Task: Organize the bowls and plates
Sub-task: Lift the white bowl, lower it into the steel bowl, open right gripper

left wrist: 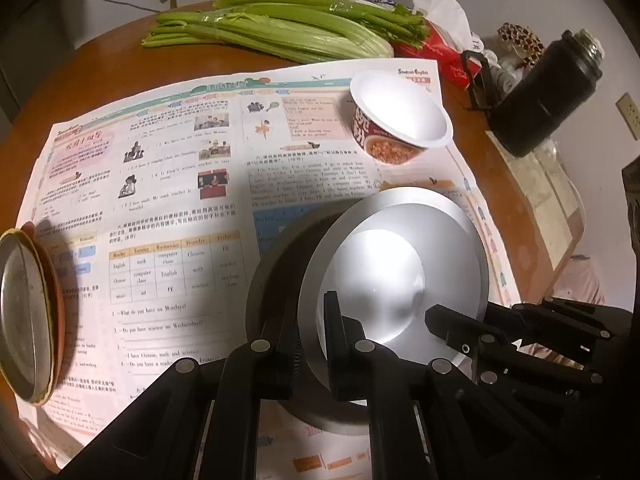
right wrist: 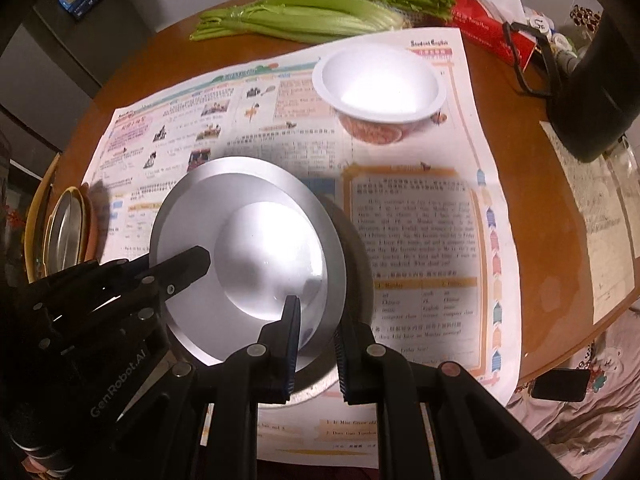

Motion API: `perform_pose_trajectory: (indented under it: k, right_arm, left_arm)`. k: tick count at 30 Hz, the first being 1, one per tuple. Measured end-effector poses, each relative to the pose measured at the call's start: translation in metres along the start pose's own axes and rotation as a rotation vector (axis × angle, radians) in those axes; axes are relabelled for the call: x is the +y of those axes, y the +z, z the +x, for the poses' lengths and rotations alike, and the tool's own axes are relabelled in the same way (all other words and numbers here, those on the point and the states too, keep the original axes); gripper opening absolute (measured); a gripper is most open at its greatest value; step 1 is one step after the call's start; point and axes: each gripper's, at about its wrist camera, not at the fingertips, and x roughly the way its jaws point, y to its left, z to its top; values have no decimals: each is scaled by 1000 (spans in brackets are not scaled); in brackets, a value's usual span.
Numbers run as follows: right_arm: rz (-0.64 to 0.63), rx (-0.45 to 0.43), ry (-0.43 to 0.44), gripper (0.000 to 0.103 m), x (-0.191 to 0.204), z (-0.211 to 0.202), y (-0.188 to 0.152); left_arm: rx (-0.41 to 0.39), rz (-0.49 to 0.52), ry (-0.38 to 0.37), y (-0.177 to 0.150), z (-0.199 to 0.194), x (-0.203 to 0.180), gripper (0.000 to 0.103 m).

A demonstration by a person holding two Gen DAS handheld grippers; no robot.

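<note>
Silver plate (left wrist: pixel 400 280) pinched from both sides above newspaper (left wrist: pixel 160 200) on round wooden surface (left wrist: pixel 100 68).

Tilted at near edge over grey dish (left wrist: pixel 272 288); left gripper (left wrist: pixel 308 344) and right gripper (right wrist: pixel 318 344) each clamped on rim. Farther back, celery (left wrist: pixel 272 32); empty noodle bowl (left wrist: pixel 400 116) at paper's far corner; stacked plates (left wrist: pixel 28 312) at left edge.

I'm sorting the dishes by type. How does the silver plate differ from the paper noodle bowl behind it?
The silver plate is plain metal, while the paper noodle bowl is white inside with a red printed wall. The plate is wide and shallow; the bowl is deeper and narrower. The plate is tilted, gripped at opposite rim edges by the left tongs and right tongs; the bowl stands untouched on the newspaper. Both are round and look empty.
</note>
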Motion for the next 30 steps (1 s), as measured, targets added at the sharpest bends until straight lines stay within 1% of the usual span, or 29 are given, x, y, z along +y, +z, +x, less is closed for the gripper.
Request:
perform_pose_trajectory:
  k: [4,6,8,11,15,17,18,19,20,24,30]
  right_arm:
    - [2,6,-6,16,-1,3,-3]
    - [4,-7,-15,17,-1,2,-3]
    - [-25,-7,-35,18,3,1,-4]
    - [-42,4,-54,19,6,2,-3]
    - [-43,28,-45,19,6,7,-3]
    - [-40,37,-39,19,6,9,-3]
    - [-32,37,-32,19,5,10,-1]
    - [-25,36,-26,19,4,11,0]
    - [-22,41,-22,19,4,12,1]
    - [-38,65,-44,19,7,15,3]
    - [-33,58,-51,19,7,15,4]
  left_arm:
    - [-9,1,0,-2,-4,-2,10]
    - [-17,6,2,-2,-6,-3,10]
    - [-9,13,17,-2,-5,-5,10]
    - [8,10,20,-3,-1,-3,10]
    - [32,1,26,-5,3,-1,11]
    - [27,0,28,-4,3,0,13]
    - [31,-7,26,-4,3,1,17]
    - [34,-11,27,-3,4,1,25]
    - [37,-12,28,-3,4,2,28]
    - [46,-11,23,-1,4,3,28]
    - [41,-14,23,1,4,3,29]
